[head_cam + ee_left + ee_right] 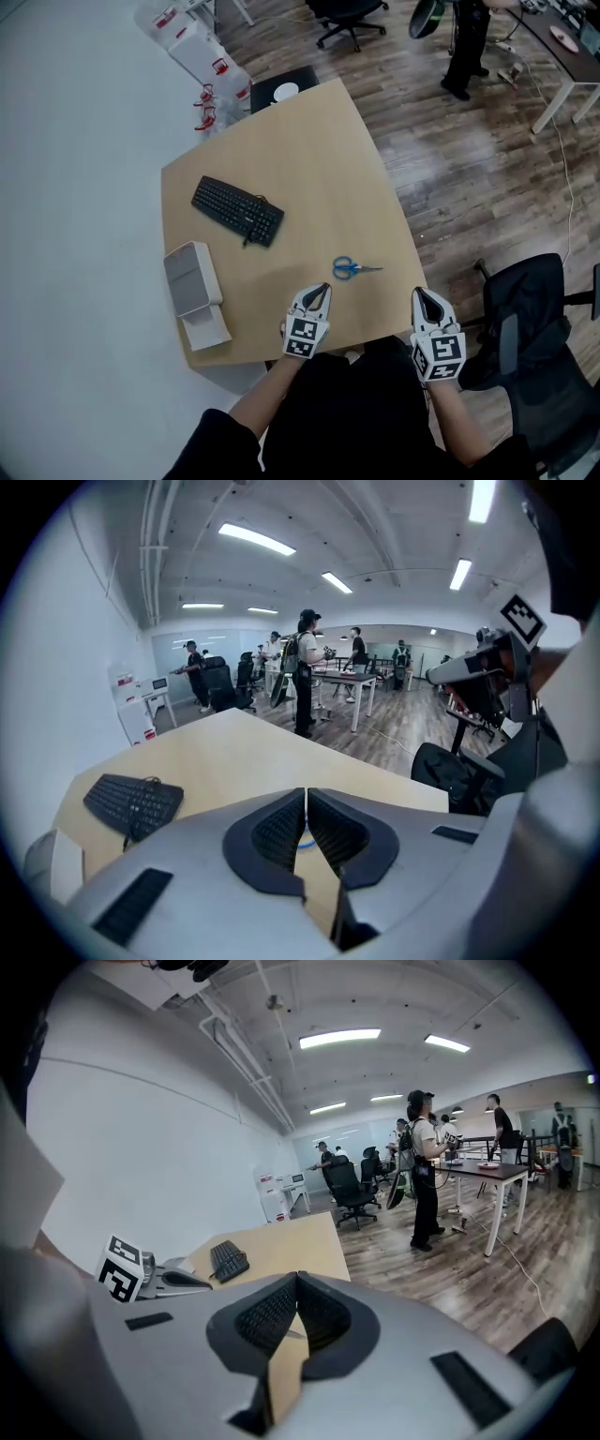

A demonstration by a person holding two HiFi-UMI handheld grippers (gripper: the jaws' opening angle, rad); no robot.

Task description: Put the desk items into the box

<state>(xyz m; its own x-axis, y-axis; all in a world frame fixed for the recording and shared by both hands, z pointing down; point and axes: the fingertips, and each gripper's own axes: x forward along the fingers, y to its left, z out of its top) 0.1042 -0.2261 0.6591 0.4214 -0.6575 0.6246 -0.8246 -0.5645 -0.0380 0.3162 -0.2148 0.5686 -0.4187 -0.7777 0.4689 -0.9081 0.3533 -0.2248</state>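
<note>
Wood desk (319, 141), keyboard (237, 211) as landmark, left of middle. Black chair (534, 347) on the floor, far right of keyboard and nearer the person. White box (194, 291) at the desk's left edge, just nearer than keyboard, flap open. Left gripper (322, 289) and right gripper (419, 294) at the near edge, right of keyboard; both jaws together, empty. Blue scissors (354, 269) lie flat, nearer-right of keyboard, just ahead of left gripper, not touching. Bare desktop between scissors and box.
</note>
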